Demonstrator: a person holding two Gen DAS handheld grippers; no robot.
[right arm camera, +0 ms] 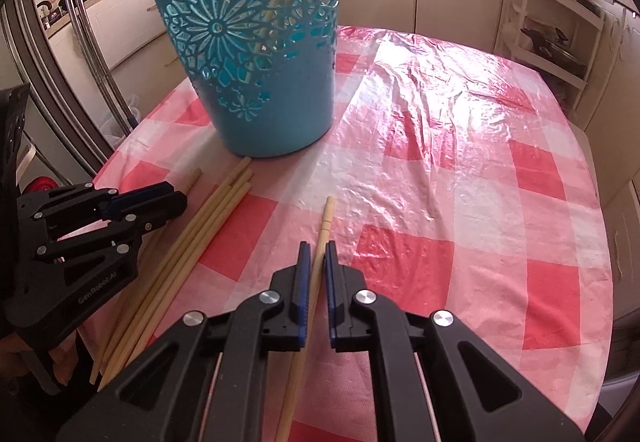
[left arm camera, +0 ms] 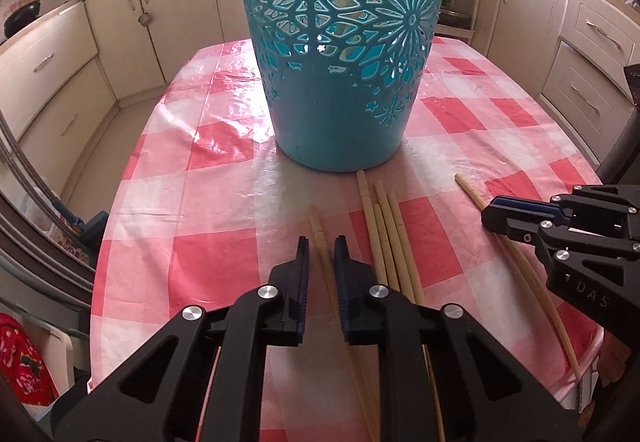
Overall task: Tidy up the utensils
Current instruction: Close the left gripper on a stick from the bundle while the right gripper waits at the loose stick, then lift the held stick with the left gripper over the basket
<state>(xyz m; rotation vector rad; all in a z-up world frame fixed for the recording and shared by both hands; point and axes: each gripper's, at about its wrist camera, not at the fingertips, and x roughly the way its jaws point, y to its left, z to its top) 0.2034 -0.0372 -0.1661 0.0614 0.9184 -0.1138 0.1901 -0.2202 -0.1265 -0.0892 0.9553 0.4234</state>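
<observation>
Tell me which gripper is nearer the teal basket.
Left. The left gripper sits almost straight before the teal basket; the right gripper is off to its right, slightly farther.

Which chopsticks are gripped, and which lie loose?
The left gripper and right gripper each pinch one chopstick; the four bundled chopsticks between them lie loose.

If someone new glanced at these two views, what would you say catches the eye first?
The tall teal basket with cut-out flower patterns dominates, standing on the red-and-white checked tablecloth. In front of it lie pale wooden chopsticks in a loose bundle. Each gripper has its jaws closed on a single chopstick: the left gripper beside the bundle, the right gripper further to the right.
</observation>
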